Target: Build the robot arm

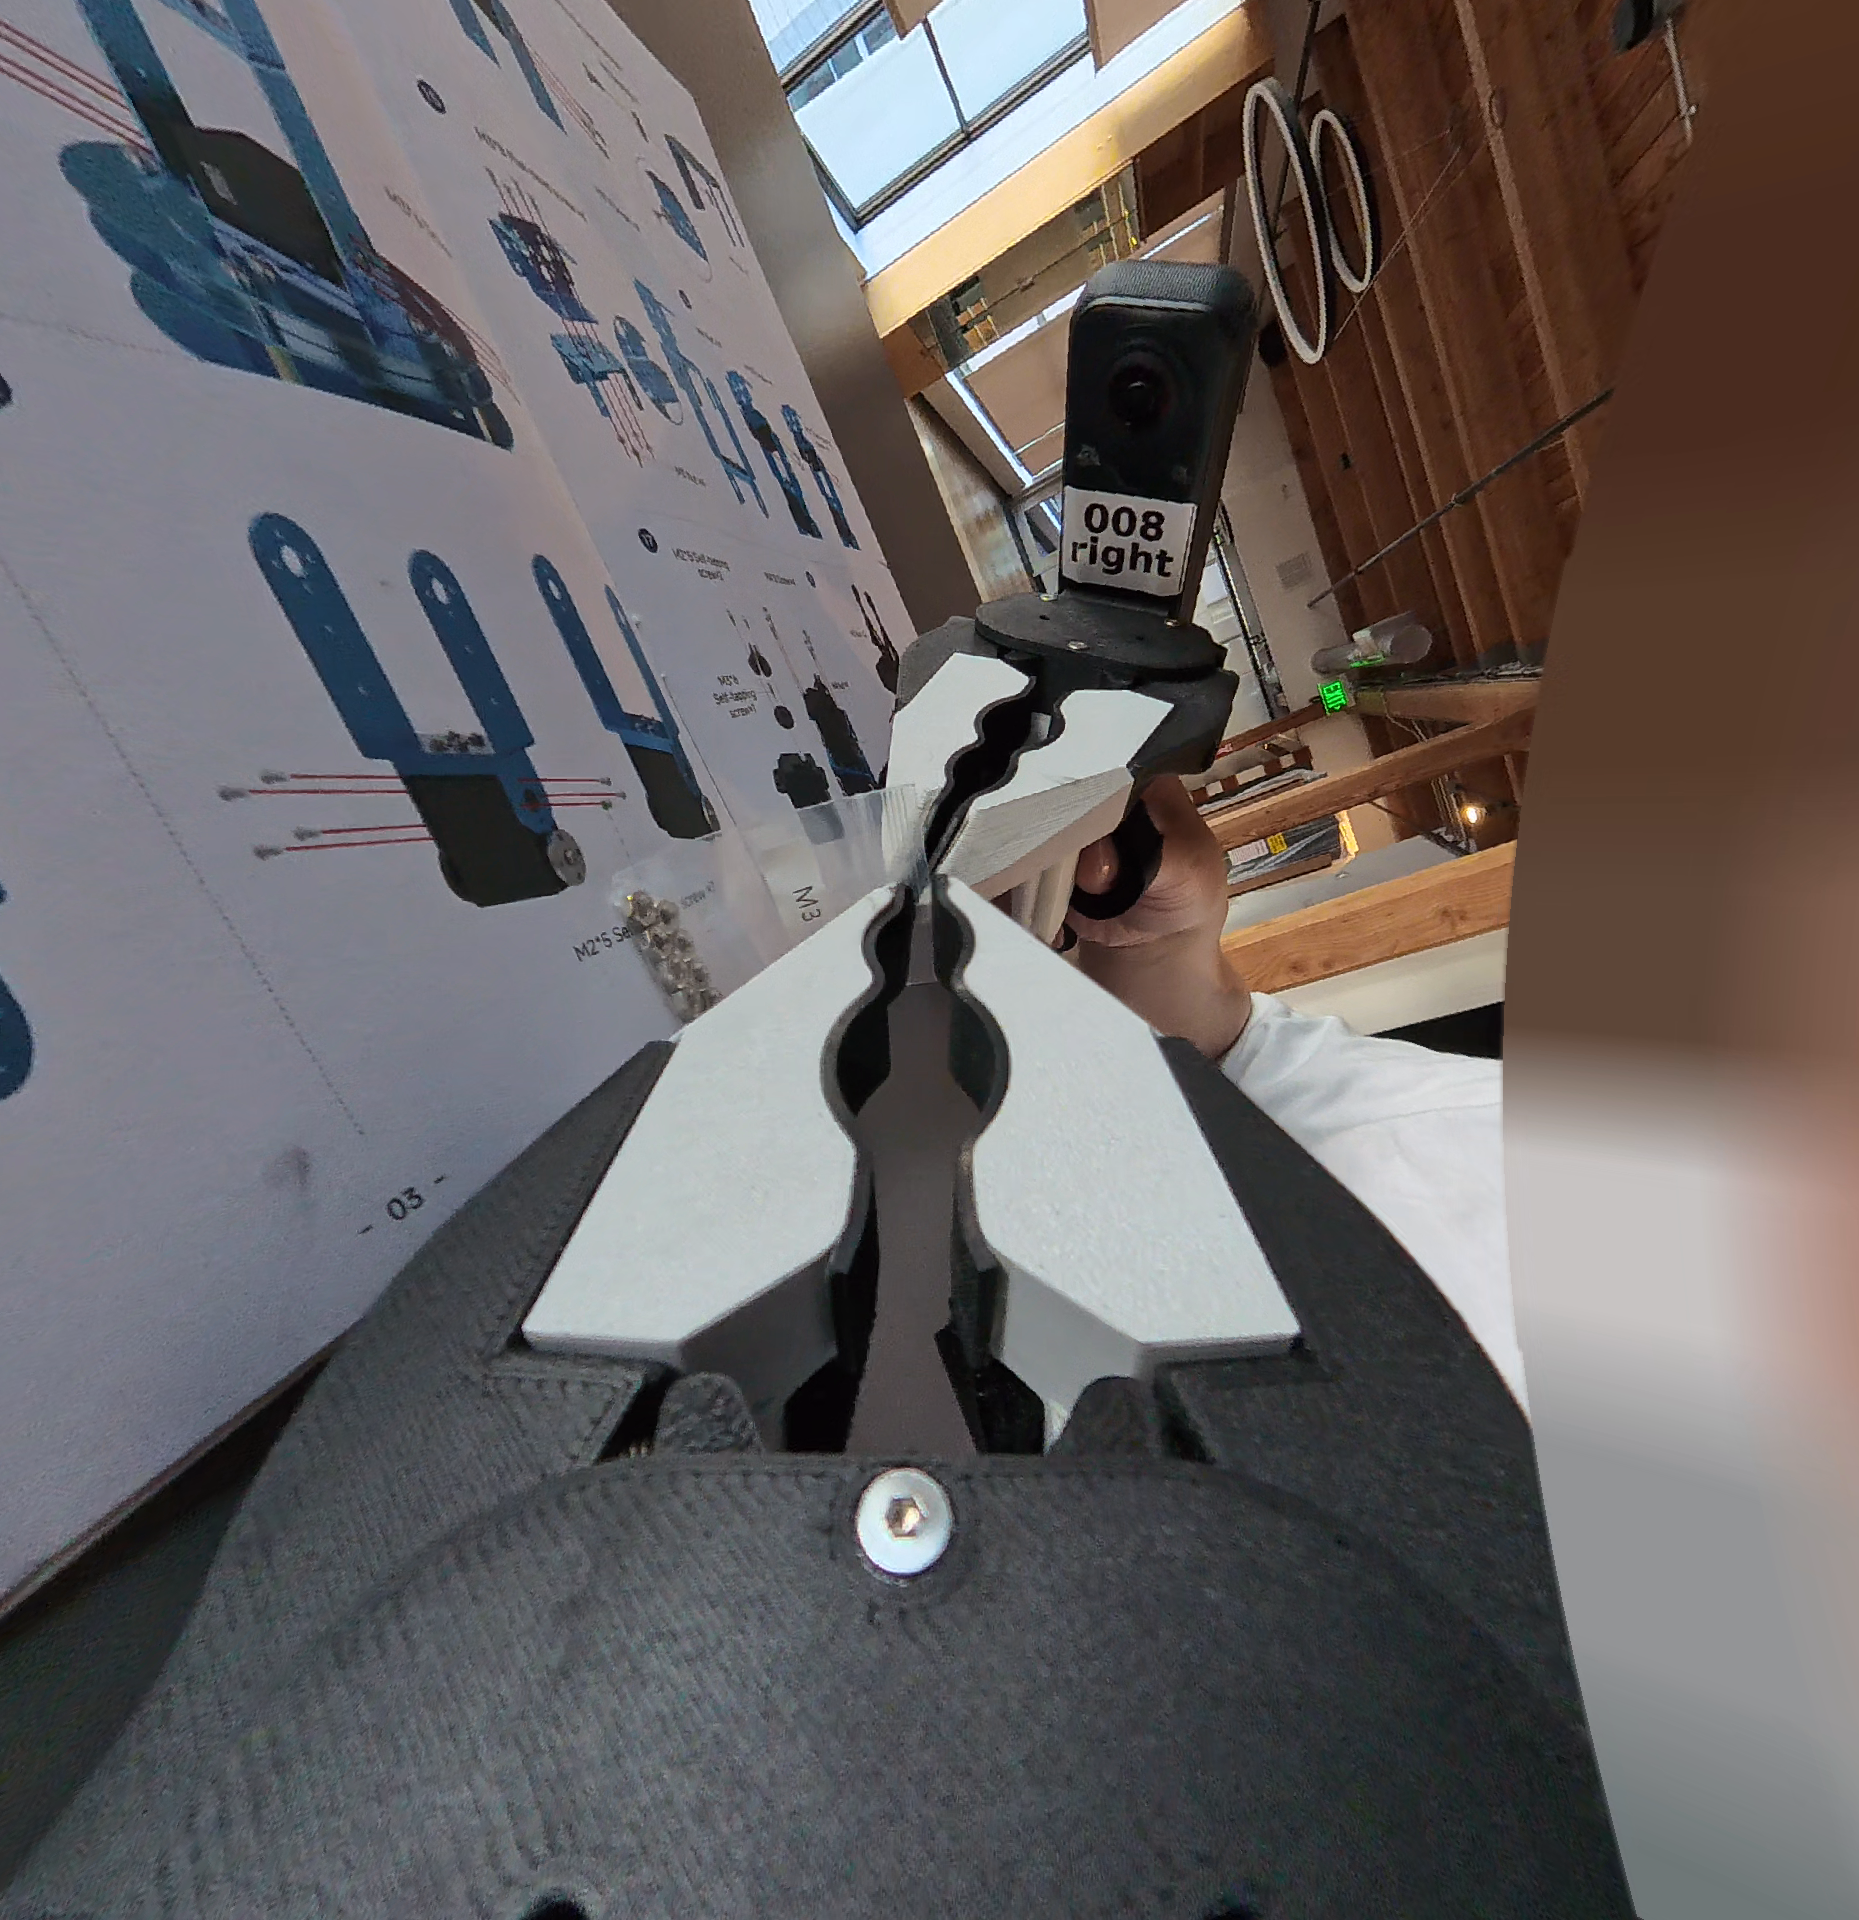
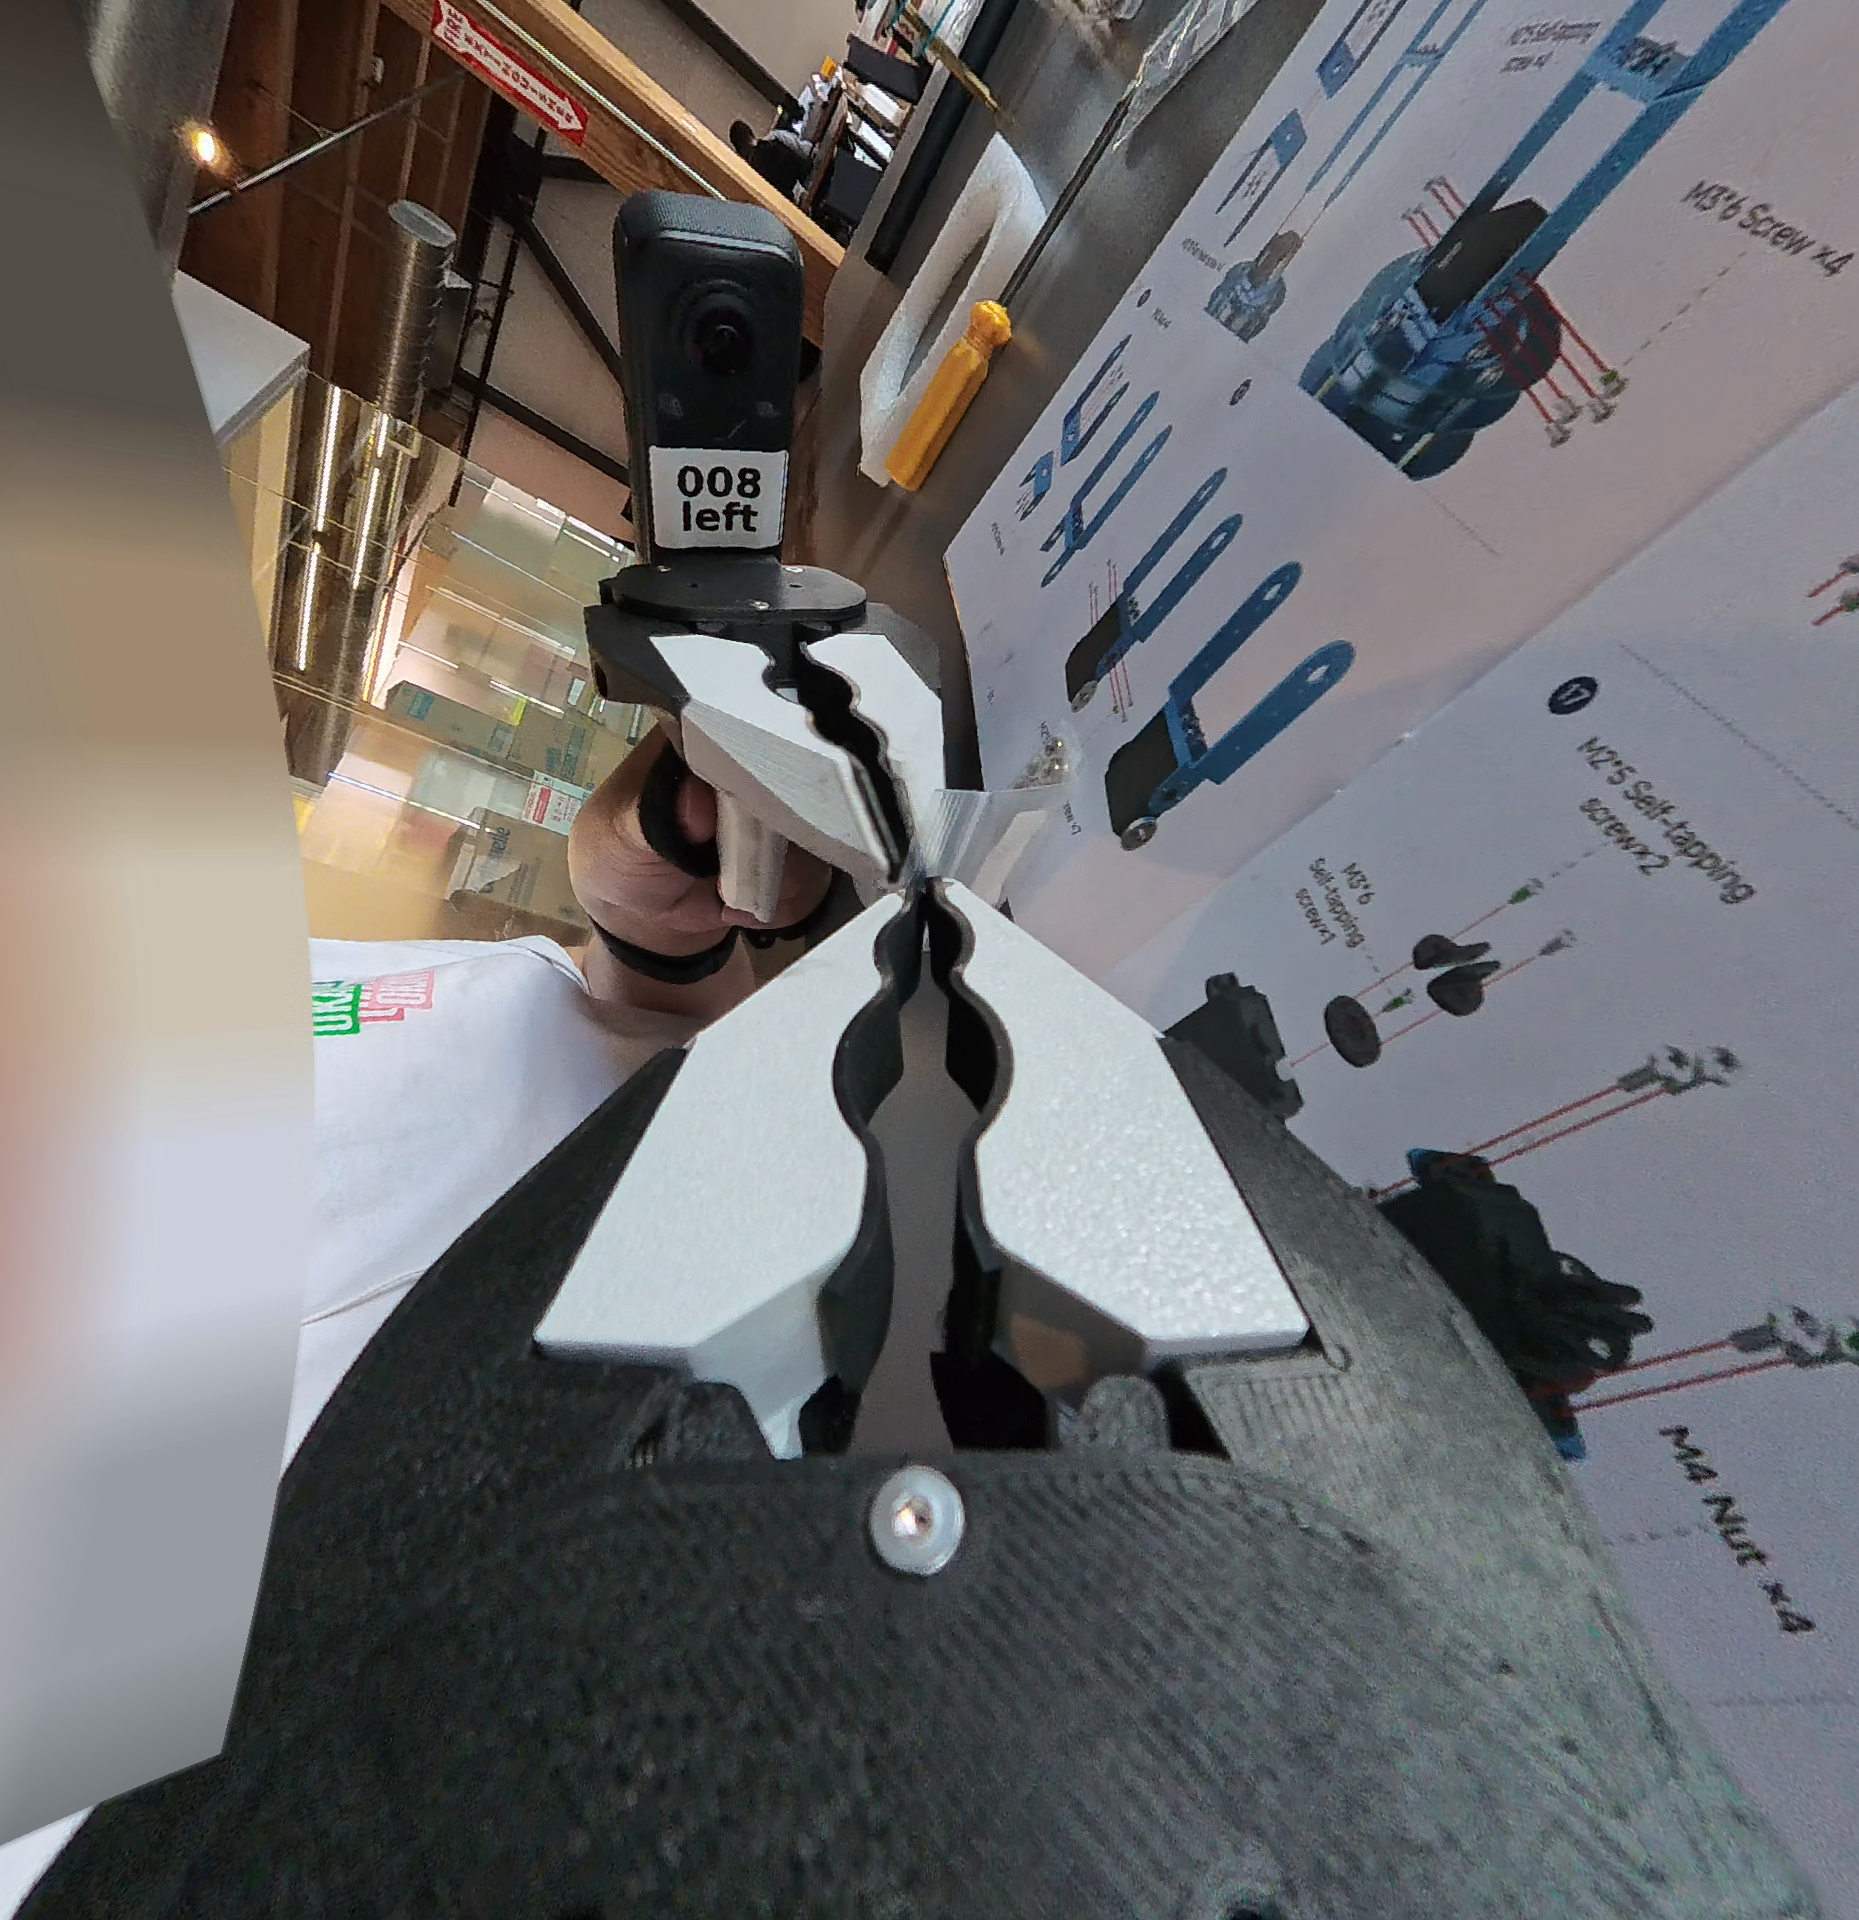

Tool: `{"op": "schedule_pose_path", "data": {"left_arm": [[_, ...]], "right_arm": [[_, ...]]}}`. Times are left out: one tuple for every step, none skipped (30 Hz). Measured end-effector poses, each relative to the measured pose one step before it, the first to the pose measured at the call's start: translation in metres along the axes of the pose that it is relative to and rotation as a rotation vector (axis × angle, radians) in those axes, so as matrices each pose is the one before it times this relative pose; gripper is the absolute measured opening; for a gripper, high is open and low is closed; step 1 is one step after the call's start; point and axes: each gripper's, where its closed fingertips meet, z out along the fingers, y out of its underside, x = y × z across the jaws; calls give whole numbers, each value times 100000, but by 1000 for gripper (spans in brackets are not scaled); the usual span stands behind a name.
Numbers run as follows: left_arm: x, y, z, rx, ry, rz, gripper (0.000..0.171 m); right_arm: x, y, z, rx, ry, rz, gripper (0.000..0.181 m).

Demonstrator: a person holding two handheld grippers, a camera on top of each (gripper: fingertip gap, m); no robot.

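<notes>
Both tools, left [image 1: 923,896] and right [image 2: 920,896], meet tip-to-tip, seemingly pinching a clear bag [image 1: 800,842].

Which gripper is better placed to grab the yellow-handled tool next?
Left gripper, probably: the yellow-handled tool lies beyond it in the right wrist view, farther from the right gripper.

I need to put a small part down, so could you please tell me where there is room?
Free: the white margin of the instruction sheet beside the screws. Crowded: around the clear bag pinched by the left hand-held gripper and right hand-held gripper, and by the black parts.
</notes>
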Motion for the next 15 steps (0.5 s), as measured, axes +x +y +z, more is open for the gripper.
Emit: {"op": "schedule_pose_path", "data": {"left_arm": [[-85, 53, -75, -207, -172, -59, 0], [-116, 59, -59, -239, -253, -385, 0], [-110, 63, -56, -270, -131, -548, 0], [-77, 67, -56, -363, 57, -362, 0], [-55, 64, -65, -284, 122, -197, 0], [-19, 20, -67, 27, 270, -154, 0], [-25, -4, -59, 169, 149, -184, 0], [-61, -24, -80, 143, -55, -135, 1], [-56, -19, -70, 203, -116, -53, 3], [-93, -24, -61, 370, -457, -88, 3], [-102, -76, -82, 624, -513, -123, 2], [-66, -84, -58, 683, -290, -136, 2], [-38, -93, -64, 737, -97, -191, 1], [-23, -124, -99, 1054, -112, -139, 0], [-21, -101, -75, 904, -176, 135, 0]], "right_arm": [[26, 20, 9, -53, 181, -4, 0], [33, 11, 10, -74, 145, 93, 0], [5, 8, 2, -40, -52, 135, 0], [4, -5, 4, 16, -13, 108, 0], [20, 17, -7, -34, 56, 93, 0], [-22, -20, -3, 92, -174, 76, 0], [-12, -24, -10, 130, -132, 51, 0], [-2, -6, 3, 41, -2, 21, 0], [13, -6, 13, 9, 24, 31, 0], [-6, 10, 5, -106, -77, 100, 0], [-2, 2, 18, -56, -53, 63, 0], [3, 8, 5, -69, 36, -4, 0], [-1, 15, 16, -90, -26, 16, 0], [-10, 8, 9, -112, -13, -66, 0], [-18, 33, 14, -209, -66, -37, 0]]}}
